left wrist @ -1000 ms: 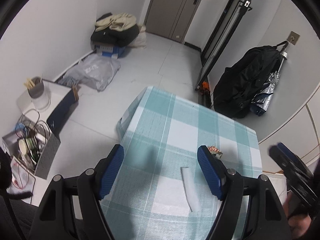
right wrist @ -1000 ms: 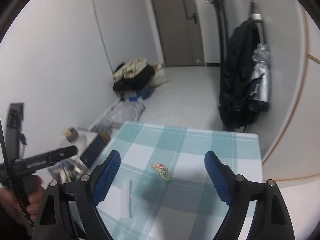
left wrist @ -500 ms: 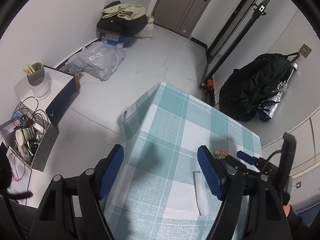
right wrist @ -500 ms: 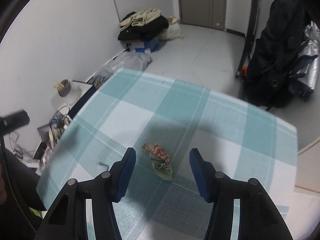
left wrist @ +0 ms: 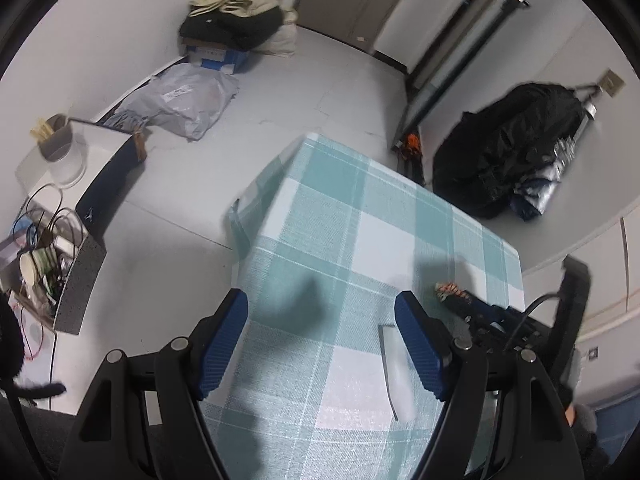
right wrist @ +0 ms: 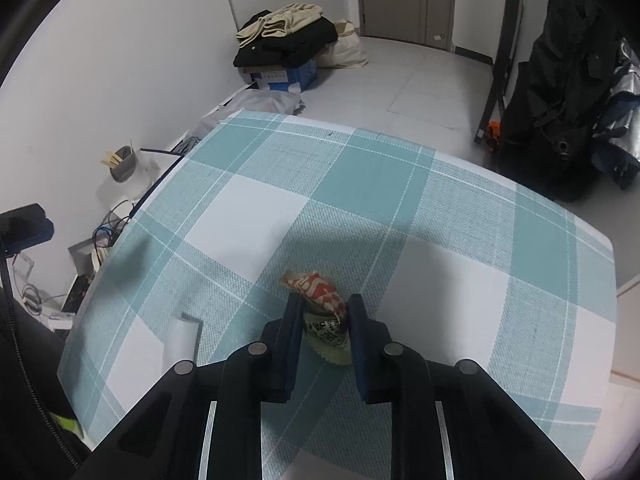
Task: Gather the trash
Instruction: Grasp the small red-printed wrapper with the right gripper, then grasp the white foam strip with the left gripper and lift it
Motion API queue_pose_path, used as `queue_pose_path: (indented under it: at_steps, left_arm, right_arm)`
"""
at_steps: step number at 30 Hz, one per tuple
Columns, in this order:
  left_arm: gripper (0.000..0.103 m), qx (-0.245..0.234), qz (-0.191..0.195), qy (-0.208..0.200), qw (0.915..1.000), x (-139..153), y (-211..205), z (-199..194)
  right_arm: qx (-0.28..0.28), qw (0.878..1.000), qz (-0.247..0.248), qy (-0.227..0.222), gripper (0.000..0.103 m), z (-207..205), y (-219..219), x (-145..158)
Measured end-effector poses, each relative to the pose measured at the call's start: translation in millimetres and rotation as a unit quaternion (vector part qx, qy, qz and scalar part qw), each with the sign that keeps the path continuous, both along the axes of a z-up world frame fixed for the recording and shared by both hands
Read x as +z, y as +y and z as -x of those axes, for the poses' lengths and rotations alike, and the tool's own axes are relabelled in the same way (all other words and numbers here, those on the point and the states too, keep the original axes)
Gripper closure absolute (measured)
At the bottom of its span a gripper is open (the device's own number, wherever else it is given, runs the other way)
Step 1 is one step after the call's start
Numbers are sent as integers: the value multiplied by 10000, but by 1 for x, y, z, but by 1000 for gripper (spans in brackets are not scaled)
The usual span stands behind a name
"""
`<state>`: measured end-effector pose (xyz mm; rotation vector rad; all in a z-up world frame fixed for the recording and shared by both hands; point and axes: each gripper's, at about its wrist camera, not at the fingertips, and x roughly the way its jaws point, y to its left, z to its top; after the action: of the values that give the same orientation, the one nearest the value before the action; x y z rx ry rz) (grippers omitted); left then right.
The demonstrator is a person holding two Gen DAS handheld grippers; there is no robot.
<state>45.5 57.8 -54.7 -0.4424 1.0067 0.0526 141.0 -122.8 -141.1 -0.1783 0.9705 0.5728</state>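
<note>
Crumpled red-and-white snack wrapper (right wrist: 320, 298), glossy; worktop (right wrist: 360, 184) in woven teal check. Right hand-held gripper (right wrist: 322, 312) just closing, pinching wrapper. Left hand-held gripper (left wrist: 322, 320) spread, empty.

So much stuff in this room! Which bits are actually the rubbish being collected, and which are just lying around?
Part of the job:
- crumpled red-and-white wrapper on the checked tablecloth, right gripper jaws just closing on it
- white paper strip by the open, empty left gripper

Just lying about:
- clothes pile on a blue box
- black bag against the wall
- cup of sticks
</note>
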Motion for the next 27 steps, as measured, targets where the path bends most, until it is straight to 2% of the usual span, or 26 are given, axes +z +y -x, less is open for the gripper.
queue_pose_path:
  at_steps: [3, 12, 15, 18, 22, 23, 25, 27]
  left_arm:
    - [30, -292, -74, 97, 9995, -7, -13, 0]
    - [30, -905, 130, 691, 9934, -41, -49, -12]
    - [34, -1148, 227, 795, 9899, -47, -63, -16]
    - [35, -1283, -21, 851, 9881, -52, -76, -17]
    - [38, -1372, -395, 726, 9871, -51, -86, -16]
    - [45, -1390, -458, 699, 9868, -51, -86, -16]
    - [52, -1496, -761, 657, 9836, -51, -93, -16]
    - [66, -1566, -1094, 646, 9795, -52, -99, -15]
  right_arm:
    - [-232, 9995, -208, -8, 82, 9, -14, 10]
    - [-919, 9938, -575, -238, 82, 38, -65, 44]
    - [-1099, 9906, -720, -369, 82, 47, -81, 55]
    - [-1218, 9881, -810, -480, 82, 53, -90, 62]
    - [-1277, 9865, -847, -574, 82, 59, -100, 68]
    - [-1286, 9863, -866, -571, 82, 60, -102, 68]
    - [-1313, 9859, -866, -579, 82, 61, -106, 68]
    - [-1347, 9851, -893, -584, 82, 63, -110, 68]
